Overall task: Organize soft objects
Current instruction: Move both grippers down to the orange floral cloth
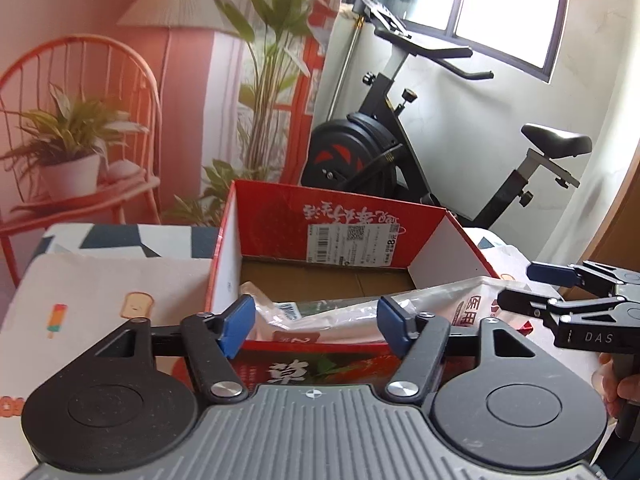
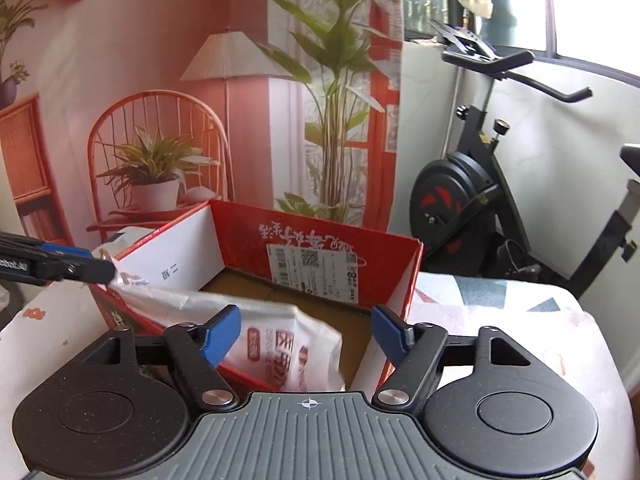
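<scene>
An open red cardboard box (image 1: 276, 212) (image 2: 240, 236) stands on the table. A soft clear plastic pack with red print (image 1: 432, 296) (image 2: 280, 340) lies in it, draped over the near rim. My left gripper (image 1: 316, 326) is open just above that rim, with the pack lying loose between its blue pads. My right gripper (image 2: 306, 334) is open too, the pack's printed end just beyond its pads and not pressed. The right gripper (image 1: 532, 286) also shows in the left wrist view at the box's right corner. The left gripper (image 2: 80, 262) reaches in at the box's left corner, beside the pack's crumpled end.
The box sits on a cloth-covered table (image 1: 100, 292) with small cartoon prints. An exercise bike (image 1: 380, 152) stands behind the table by a window. A printed backdrop (image 2: 160, 140) of a chair, lamp and plants fills the left. A person's hand (image 1: 612, 380) holds the right gripper.
</scene>
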Demonstrator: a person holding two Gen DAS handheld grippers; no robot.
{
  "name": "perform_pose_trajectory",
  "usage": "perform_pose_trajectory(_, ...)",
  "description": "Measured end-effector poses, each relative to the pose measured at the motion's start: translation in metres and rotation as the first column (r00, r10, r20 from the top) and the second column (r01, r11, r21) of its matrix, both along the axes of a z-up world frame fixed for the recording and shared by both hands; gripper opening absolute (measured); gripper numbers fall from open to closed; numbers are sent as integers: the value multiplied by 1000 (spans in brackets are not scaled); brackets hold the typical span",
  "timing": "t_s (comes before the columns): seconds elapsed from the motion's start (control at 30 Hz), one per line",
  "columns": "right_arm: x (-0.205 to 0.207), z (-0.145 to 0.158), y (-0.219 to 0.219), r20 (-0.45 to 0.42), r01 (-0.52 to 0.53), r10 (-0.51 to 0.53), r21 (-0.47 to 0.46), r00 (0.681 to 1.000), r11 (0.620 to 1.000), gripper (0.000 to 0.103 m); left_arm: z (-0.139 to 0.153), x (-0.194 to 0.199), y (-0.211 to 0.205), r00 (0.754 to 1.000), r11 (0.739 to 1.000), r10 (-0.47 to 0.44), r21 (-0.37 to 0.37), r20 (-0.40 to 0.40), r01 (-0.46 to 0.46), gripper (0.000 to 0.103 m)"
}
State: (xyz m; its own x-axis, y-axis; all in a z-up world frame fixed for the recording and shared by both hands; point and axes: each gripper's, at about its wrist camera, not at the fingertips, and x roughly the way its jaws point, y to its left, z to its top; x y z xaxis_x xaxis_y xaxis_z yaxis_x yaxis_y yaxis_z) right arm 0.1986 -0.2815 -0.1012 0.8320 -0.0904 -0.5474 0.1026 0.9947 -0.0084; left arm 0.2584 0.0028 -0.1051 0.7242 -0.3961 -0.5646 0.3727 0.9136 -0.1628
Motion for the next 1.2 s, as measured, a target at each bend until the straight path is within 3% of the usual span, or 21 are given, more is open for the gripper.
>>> perform_pose_trajectory(0.03, -3, -1, 3, -1, 11, -11, -6, 1000, 1000, 92, 1, -5, 2, 1000, 1000, 5, 5, 12, -5, 77)
perform_pose_trajectory(0.13, -19, -3, 9, 22, 22, -22, -8, 1000, 1000, 103, 4, -21, 9, 999, 1000, 19, 6, 41, -20, 87)
perform_pose_trajectory(0.4, -55, -7, 16, 51, 69, -73, 73, 996, 995, 103, 3, -59, 18, 998, 999, 31, 25, 49, -32, 99)
perform_pose_trajectory(0.93, -111, -37, 52, 52, 67, -73, 102, 996, 993, 103, -33, -120, 25, 999, 997, 54, 50, -4, -53, 99)
perform_pose_trajectory(1.2, -133, -68, 68, 54, 111, -115, 71, 992, 991, 103, -60, -131, 38, 990, 994, 109, -8, -89, -110, 99)
